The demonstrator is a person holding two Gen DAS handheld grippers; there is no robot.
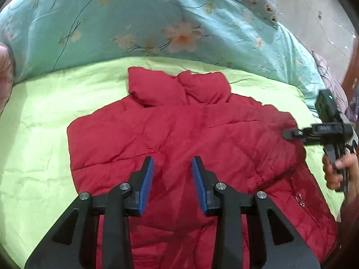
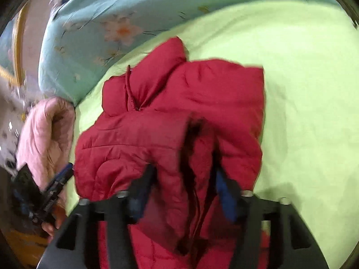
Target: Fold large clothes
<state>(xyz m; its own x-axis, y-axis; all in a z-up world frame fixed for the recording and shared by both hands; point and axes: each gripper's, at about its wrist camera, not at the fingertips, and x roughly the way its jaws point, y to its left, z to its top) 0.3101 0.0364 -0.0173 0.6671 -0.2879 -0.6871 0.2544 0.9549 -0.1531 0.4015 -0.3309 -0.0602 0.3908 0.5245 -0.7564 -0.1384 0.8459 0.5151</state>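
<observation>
A red puffy jacket (image 1: pixel 179 123) lies spread on the lime green sheet (image 1: pixel 40 116), collar at the far end. My left gripper (image 1: pixel 172 160) hovers over the jacket's near middle. It is open, and nothing sits between its blue pads (image 1: pixel 147 179). A hand holds my right gripper (image 1: pixel 289 134) at the jacket's right edge. In the blurred right wrist view, a thick upright fold of the jacket (image 2: pixel 197 148) stands between the spread fingers of the right gripper (image 2: pixel 185 170). The left gripper (image 2: pixel 67 170) shows at that view's lower left.
A turquoise flowered quilt (image 1: pixel 134 22) is bunched along the far side of the bed. A pink padded garment (image 2: pixel 44 130) lies left of the jacket. Bare green sheet (image 2: pixel 303 112) stretches to the right. Floor (image 1: pixel 314 11) shows beyond the bed's far corner.
</observation>
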